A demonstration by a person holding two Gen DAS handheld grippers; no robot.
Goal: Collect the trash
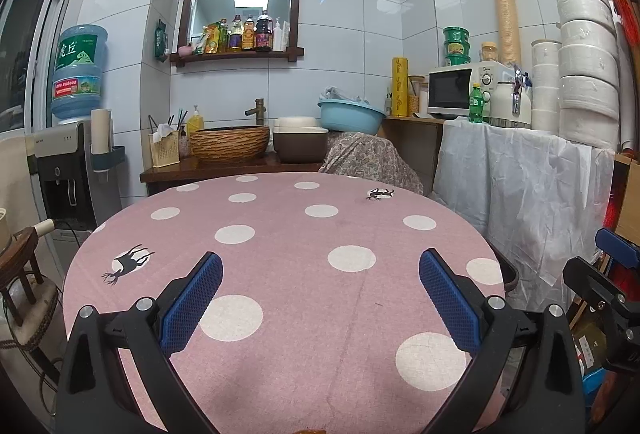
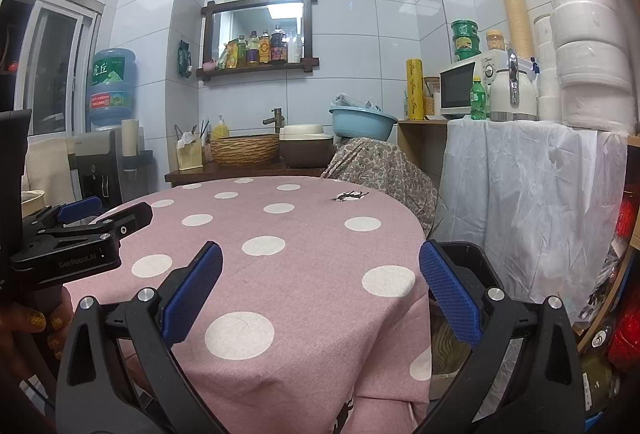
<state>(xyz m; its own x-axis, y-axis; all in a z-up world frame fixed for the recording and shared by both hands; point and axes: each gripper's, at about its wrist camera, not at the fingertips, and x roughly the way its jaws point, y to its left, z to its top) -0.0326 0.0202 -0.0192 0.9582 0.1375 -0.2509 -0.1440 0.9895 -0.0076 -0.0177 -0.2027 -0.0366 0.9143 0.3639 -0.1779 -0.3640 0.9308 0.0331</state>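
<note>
You hold both the left hand-held gripper (image 1: 320, 270) and right hand-held gripper (image 2: 320, 270) wide open and empty above the worktop (image 1: 288, 234); no trash is visible.

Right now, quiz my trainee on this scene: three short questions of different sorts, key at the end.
1. True or false: the left tongs are shut on a piece of trash.
2. What sits directly in front of the microwave? A) green bottle B) blue basin C) yellow roll
3. Fill in: the pink tablecloth has white ____ and dark deer prints.

Key:
1. False; both the left and the right tongs are open and empty.
2. A, the green bottle.
3. Dots.
</note>
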